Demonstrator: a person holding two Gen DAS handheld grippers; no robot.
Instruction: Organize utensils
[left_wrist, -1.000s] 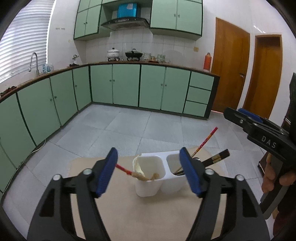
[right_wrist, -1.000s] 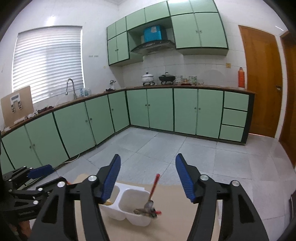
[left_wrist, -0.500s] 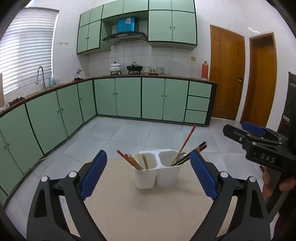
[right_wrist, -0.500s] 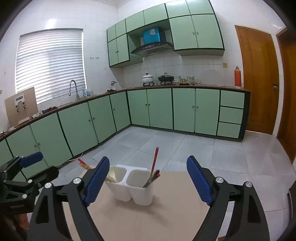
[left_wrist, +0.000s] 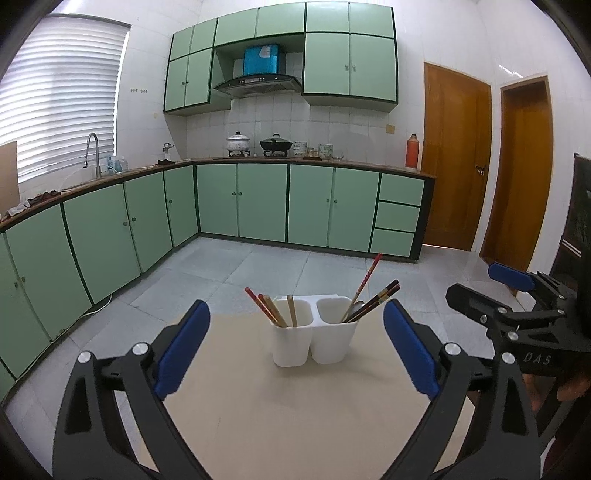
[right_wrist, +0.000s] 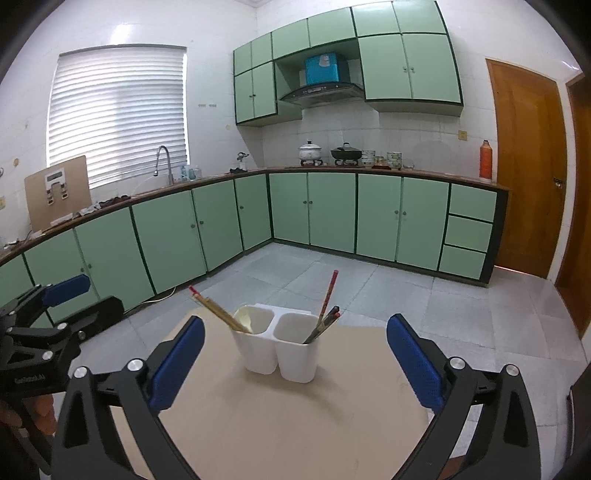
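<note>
A white two-compartment utensil holder (left_wrist: 314, 338) stands upright on the tan table (left_wrist: 295, 413), also in the right wrist view (right_wrist: 279, 349). Its left cup holds red and wooden chopsticks (left_wrist: 267, 310). Its right cup holds a long red chopstick (left_wrist: 365, 282), dark chopsticks (left_wrist: 376, 301) and a metal utensil. My left gripper (left_wrist: 295, 350) is open and empty, back from the holder. My right gripper (right_wrist: 293, 360) is open and empty, also back from it. Each gripper shows at the edge of the other's view: the right one (left_wrist: 509, 291), the left one (right_wrist: 55, 302).
The table's far edge lies just behind the holder, with grey tiled floor (left_wrist: 229, 269) beyond. Green cabinets (left_wrist: 258, 203) line the far and left walls. Two wooden doors (left_wrist: 458, 155) stand at the right.
Both grippers have drawn back from the holder and opened wider. The holder now stands upright, farther off, with the utensils inside it.
</note>
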